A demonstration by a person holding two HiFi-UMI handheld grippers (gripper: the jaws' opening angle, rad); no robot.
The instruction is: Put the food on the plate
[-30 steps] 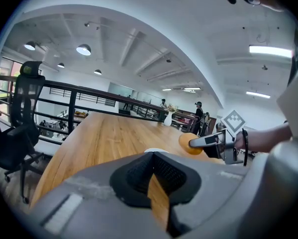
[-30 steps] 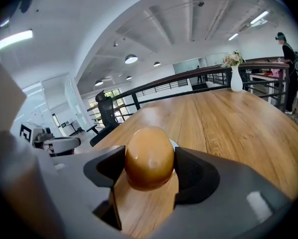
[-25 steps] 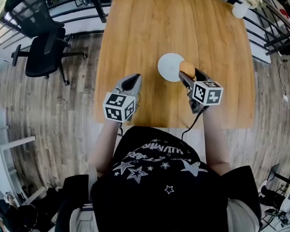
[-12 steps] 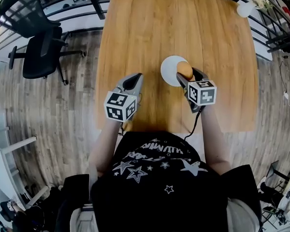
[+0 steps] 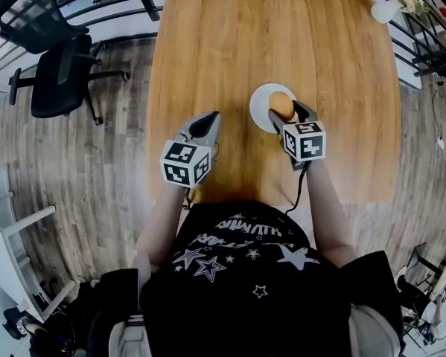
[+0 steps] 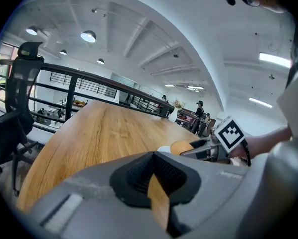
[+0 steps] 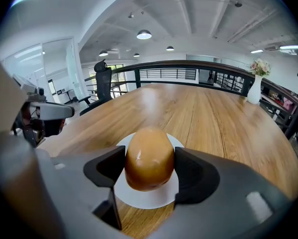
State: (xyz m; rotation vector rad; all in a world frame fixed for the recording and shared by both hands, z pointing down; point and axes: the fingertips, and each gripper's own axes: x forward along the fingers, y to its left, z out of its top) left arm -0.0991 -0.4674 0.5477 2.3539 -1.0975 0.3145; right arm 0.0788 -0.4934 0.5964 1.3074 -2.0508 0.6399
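The wooden desk (image 5: 230,43) carries a white plate (image 5: 260,97). The left gripper (image 5: 206,120) hovers near the desk's front edge, its jaws drawn together with nothing in them. The right gripper (image 5: 285,111) has its jaws spread wide and clamped on the sides of a glossy brown bun (image 7: 149,158) over the plate – whether it touches I cannot tell – its long axis running along the jaws, away from the person
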